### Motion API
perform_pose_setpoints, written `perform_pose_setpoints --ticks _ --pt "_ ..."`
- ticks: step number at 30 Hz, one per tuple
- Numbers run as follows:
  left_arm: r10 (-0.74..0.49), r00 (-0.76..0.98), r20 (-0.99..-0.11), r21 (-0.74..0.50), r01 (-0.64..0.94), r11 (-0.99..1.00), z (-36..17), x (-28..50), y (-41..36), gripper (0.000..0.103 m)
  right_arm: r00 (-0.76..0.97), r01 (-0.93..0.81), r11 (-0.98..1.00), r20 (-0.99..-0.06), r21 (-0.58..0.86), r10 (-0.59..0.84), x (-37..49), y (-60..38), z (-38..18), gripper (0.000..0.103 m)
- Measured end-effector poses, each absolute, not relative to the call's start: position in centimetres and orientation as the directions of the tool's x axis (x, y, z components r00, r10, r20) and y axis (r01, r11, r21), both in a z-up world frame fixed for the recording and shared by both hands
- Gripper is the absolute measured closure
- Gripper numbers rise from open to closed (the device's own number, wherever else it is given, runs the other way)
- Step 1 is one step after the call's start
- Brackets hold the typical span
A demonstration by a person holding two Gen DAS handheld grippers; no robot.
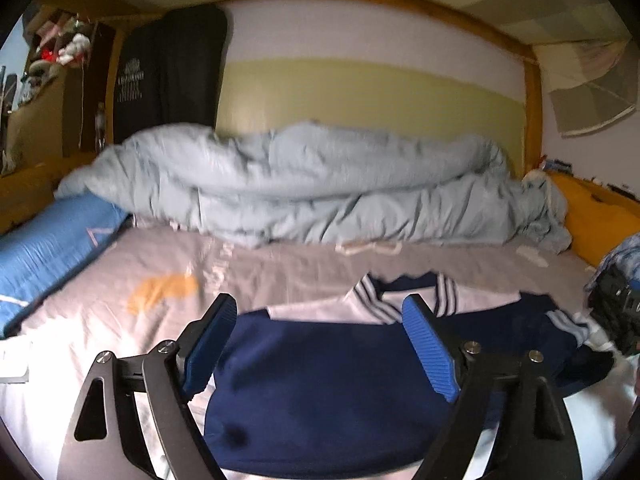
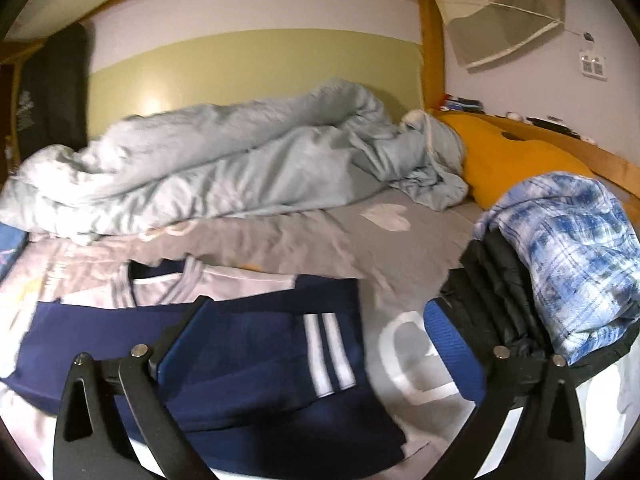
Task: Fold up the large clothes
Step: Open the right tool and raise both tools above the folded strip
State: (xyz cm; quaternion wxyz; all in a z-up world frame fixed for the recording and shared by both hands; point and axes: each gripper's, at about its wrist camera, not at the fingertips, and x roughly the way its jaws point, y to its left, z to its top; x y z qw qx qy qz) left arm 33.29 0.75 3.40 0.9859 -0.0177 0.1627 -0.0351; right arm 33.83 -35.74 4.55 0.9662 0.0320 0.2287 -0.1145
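Left wrist view
- Tool: the left gripper (image 1: pixel 316 344) has its jaws standing wide apart, nothing between the blue pads (image 1: pixel 210 344); it hangs above the cloth, not touching it.
- Garment: the navy jacket (image 1: pixel 328 392) lies in the lower middle of the frame on the bed, a white panel and striped collar (image 1: pixel 400 300) at its far edge.
- Handling, judged: soft knit, light, limp; it will sag and drag on the sheet, not slide. Best taken at a doubled edge or a corner, pinching both layers.
- Surface: grey bed sheet (image 1: pixel 280 264) with an orange print, soft and yielding under any press.
- Room: rumpled pale blue duvet (image 1: pixel 300 184) across the middle, blue pillow (image 1: pixel 52 240) at the left edge, wooden frame above.

Right wrist view
- Tool: the right gripper (image 2: pixel 316 328) is likewise spread fully, empty; its left finger overlaps the jacket in the picture.
- Garment: the navy jacket (image 2: pixel 248 352) fills the lower left, partly folded, a sleeve with two white stripes (image 2: pixel 328 356) laid over the body.
- Hold, judged: the near hem or the striped cuff offers a clean edge.
- Surface: grey bed sheet (image 2: pixel 360 240) bare at centre right.
- Room: a stack of clothes topped by blue plaid cloth (image 2: pixel 568 248) at the right, yellow pillow (image 2: pixel 508 164) behind it.
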Motion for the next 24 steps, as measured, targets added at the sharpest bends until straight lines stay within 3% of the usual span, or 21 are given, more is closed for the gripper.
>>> perform_pose_setpoints --ticks 4,11,17,24 --pt "-0.062 0.965 -0.255 -0.038 0.054 0.998 5.4 29.7 0.5 0.0 0.889 0.205 0.977 -0.428 0.06 -0.16 30.8 -35.4 5.1 0.001" --pt "-0.051 0.973 -0.225 0.024 0.058 0.998 8.0 22.8 -0.4 0.0 0.911 0.179 0.98 -0.391 0.087 -0.132 25.9 -34.0 8.5 0.001" --pt "-0.091 0.969 -0.228 0.039 0.103 0.994 10.2 16.4 -1.5 0.0 0.93 0.088 0.996 -0.358 0.003 -0.081 20.1 -30.5 11.9 0.001" --pt "-0.112 0.97 -0.217 0.031 0.122 0.992 10.1 8.5 -2.1 0.0 0.922 -0.025 0.999 -0.385 0.029 0.034 14.3 -27.9 11.2 0.001"
